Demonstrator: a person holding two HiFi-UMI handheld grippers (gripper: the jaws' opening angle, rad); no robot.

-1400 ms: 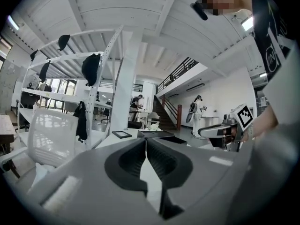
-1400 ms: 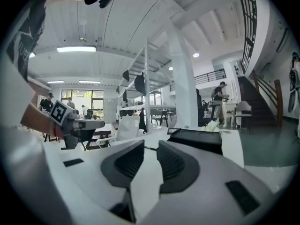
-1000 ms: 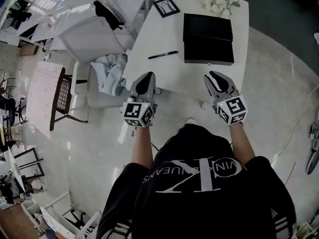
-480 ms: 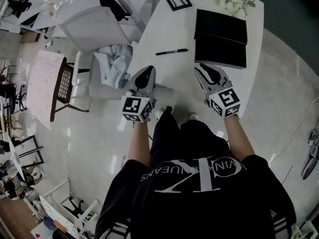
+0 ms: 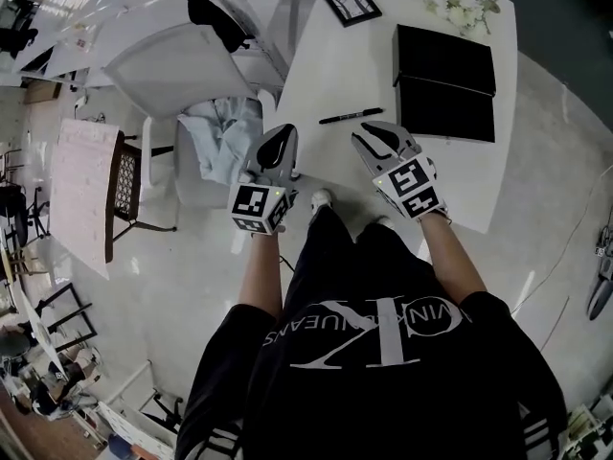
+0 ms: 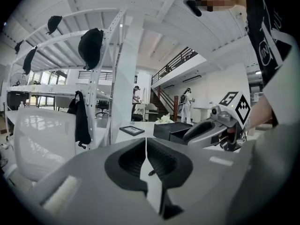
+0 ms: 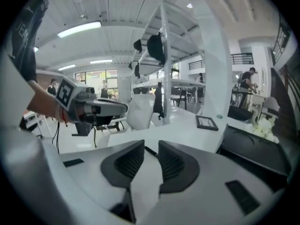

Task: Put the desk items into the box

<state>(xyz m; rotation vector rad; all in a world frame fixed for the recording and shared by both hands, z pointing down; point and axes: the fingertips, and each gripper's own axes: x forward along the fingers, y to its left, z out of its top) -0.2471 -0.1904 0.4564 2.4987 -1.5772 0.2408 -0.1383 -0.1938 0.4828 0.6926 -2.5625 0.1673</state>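
A black pen (image 5: pixel 351 116) lies on the white table (image 5: pixel 335 65), just beyond both grippers. Further back sit a black box (image 5: pixel 445 108) with its lid (image 5: pixel 446 57) beside it, a small black picture frame (image 5: pixel 350 1) and a sprig of white flowers (image 5: pixel 462 10). My left gripper (image 5: pixel 280 147) hovers at the table's near left edge, shut and empty (image 6: pixel 146 142). My right gripper (image 5: pixel 369 140) is over the table short of the pen, its jaws slightly apart with nothing between them (image 7: pixel 151 146). The pen (image 7: pixel 152 151) shows just past those jaws.
A white chair (image 5: pixel 172 75) with a pale cloth (image 5: pixel 222 134) over it stands left of the table. A white shelf rack (image 6: pixel 101 55) hung with dark caps rises behind it. A dark lattice chair (image 5: pixel 120 185) is further left. The person's feet (image 5: pixel 321 199) are by the table edge.
Both grippers have moved forward from in front of the table to over its near edge. The right one has come close to the pen. Nothing has been picked up.
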